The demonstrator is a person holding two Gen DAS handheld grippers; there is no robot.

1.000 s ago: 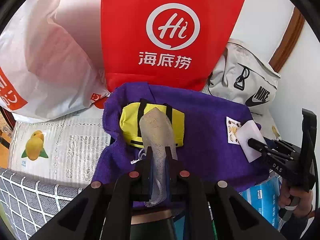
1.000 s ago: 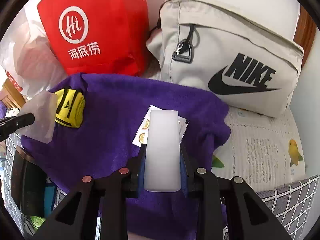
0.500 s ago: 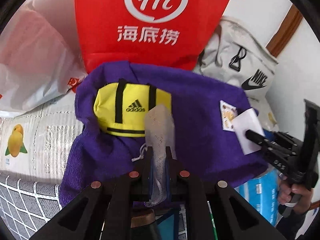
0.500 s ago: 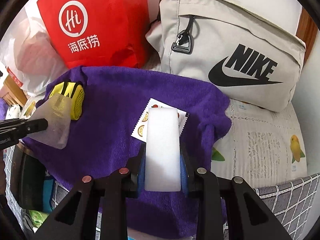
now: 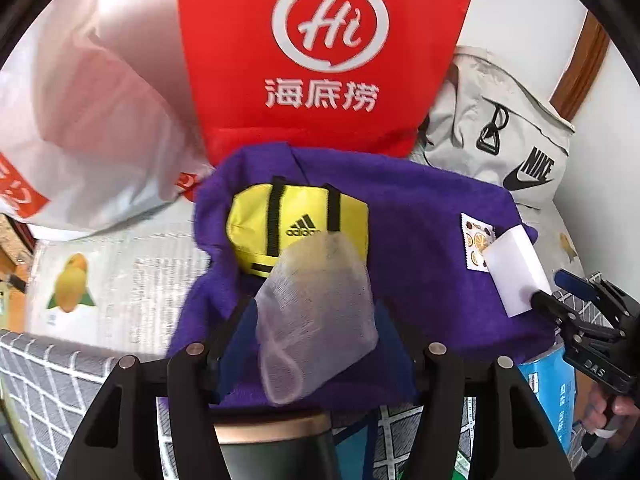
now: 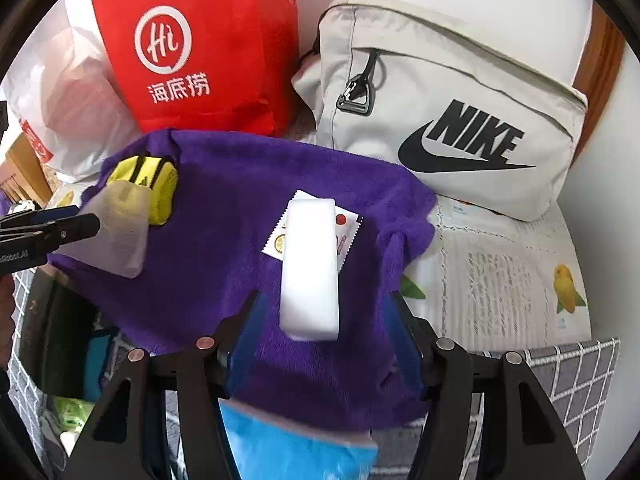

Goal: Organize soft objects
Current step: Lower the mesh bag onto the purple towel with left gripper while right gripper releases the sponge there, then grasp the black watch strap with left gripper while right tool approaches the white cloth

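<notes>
A purple towel is spread in front of me, with a yellow Adidas pouch on its far left part. My left gripper has its jaws opening; a translucent mesh pouch sits loose between them, clear of both pads. My right gripper is also opening, and a white foam block lies between its jaws without touching them. Under the block's far end is a small fruit-print sachet.
Behind the towel stand a red Hi bag, a white plastic bag and a grey Nike bag. A blue pack and a dark cylinder lie under the towel's near edge.
Both grippers' jaws have spread apart. The mesh pouch, earlier pinched by the left gripper, and the white block, earlier clamped by the right, now sit free between the fingers.
</notes>
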